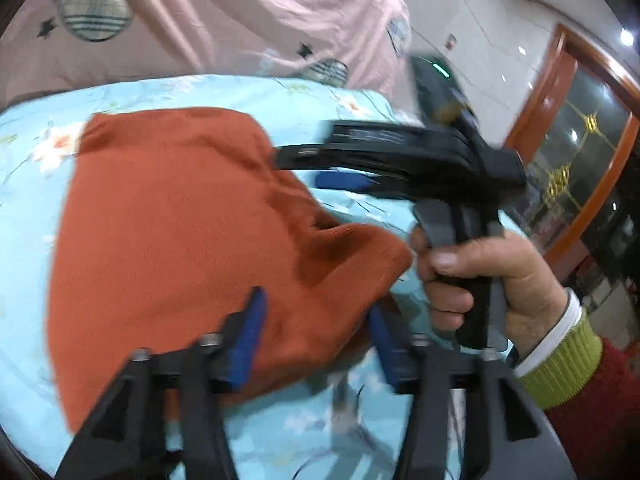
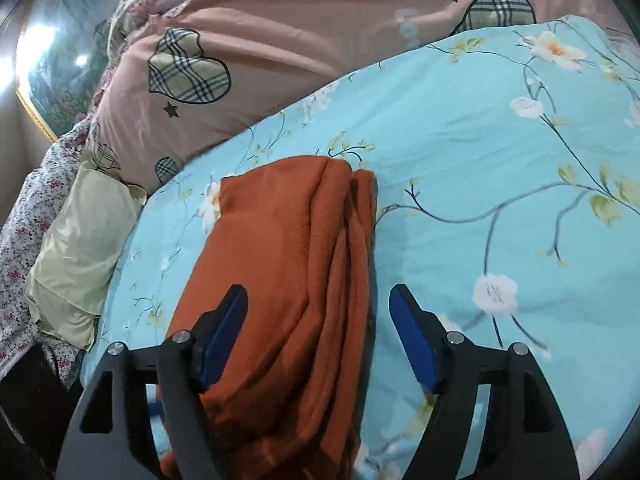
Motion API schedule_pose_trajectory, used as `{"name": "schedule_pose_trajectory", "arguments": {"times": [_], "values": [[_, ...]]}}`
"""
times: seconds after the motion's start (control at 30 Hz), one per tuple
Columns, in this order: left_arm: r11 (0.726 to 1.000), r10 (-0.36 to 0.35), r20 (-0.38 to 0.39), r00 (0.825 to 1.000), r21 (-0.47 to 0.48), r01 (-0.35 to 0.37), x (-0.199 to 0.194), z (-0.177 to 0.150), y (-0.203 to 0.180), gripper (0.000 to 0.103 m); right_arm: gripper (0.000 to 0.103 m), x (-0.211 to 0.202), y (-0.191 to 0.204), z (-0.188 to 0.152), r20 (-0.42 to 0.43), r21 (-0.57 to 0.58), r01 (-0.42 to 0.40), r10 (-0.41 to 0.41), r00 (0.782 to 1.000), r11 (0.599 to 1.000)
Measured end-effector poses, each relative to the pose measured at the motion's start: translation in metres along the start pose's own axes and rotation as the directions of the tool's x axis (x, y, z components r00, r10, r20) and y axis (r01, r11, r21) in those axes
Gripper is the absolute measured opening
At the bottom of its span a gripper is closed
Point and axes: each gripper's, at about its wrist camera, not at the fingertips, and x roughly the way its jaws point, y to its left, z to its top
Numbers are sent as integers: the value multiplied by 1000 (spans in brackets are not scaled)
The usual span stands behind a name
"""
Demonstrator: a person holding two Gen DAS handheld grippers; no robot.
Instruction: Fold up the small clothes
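A rust-orange knit garment (image 1: 168,216) lies folded on the light blue floral bedsheet (image 1: 280,96). My left gripper (image 1: 316,308) is open, its blue pads either side of the garment's near right corner, which bulges up between them. My right gripper (image 2: 318,304) is open over the garment (image 2: 288,280), which lies in layered folds between its fingers. The right gripper also shows in the left wrist view (image 1: 320,168), held in a hand, its fingers spread at the garment's far right edge.
A pink quilt with plaid hearts and stars (image 2: 280,40) is heaped behind the sheet. A pale yellow pillow (image 2: 76,256) and a floral cloth (image 2: 24,240) lie at the left. A wooden door frame (image 1: 560,120) stands to the right.
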Motion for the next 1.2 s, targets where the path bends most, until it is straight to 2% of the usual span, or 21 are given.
{"name": "schedule_pose_trajectory", "arguments": {"times": [0.07,0.2,0.33,0.6,0.67,0.73,0.77,0.8,0.83,0.9,0.93,1.0,1.1,1.2], "values": [[999,8,21,1000,-36,-8,-19,-3,16,65,74,1,-3,-6,-32,21,-14,15,999,1000],[991,75,52,996,-114,-68,-43,3,57,73,74,13,-4,-12,-84,28,-14,16,996,1000],[971,128,38,991,-206,-117,-50,9,107,75,74,26,-6,-9,-107,57,-32,38,994,998],[941,50,-44,998,-334,-62,-14,8,164,75,74,48,-18,8,-133,132,-72,89,987,989],[927,17,-67,998,-372,-41,0,4,173,75,74,57,-22,11,-154,152,-90,114,982,984],[913,-33,-86,996,-409,-5,17,5,184,80,74,64,-20,12,-175,154,-103,130,976,983],[905,-50,-86,995,-426,8,23,6,188,80,72,67,-15,13,-195,134,-113,138,971,984],[901,-60,-81,995,-433,19,27,7,190,80,55,69,-12,12,-208,122,-113,136,969,986],[906,-75,-76,994,-422,36,33,12,190,77,38,72,-8,10,-229,115,-106,130,965,988],[916,-81,-84,993,-398,41,39,14,185,56,31,74,0,7,-231,111,-109,133,964,988],[920,-87,-80,993,-388,49,40,16,184,50,29,70,8,7,-220,80,-90,105,970,993],[925,-91,-49,995,-375,66,28,20,180,30,27,64,20,6,-198,59,-92,102,975,994],[913,-120,22,993,-389,118,-2,20,183,26,26,64,50,-2,-192,23,-161,162,968,987],[939,-35,69,997,-340,56,-48,15,178,25,26,78,84,-11,-205,-38,-215,203,958,976]]}}
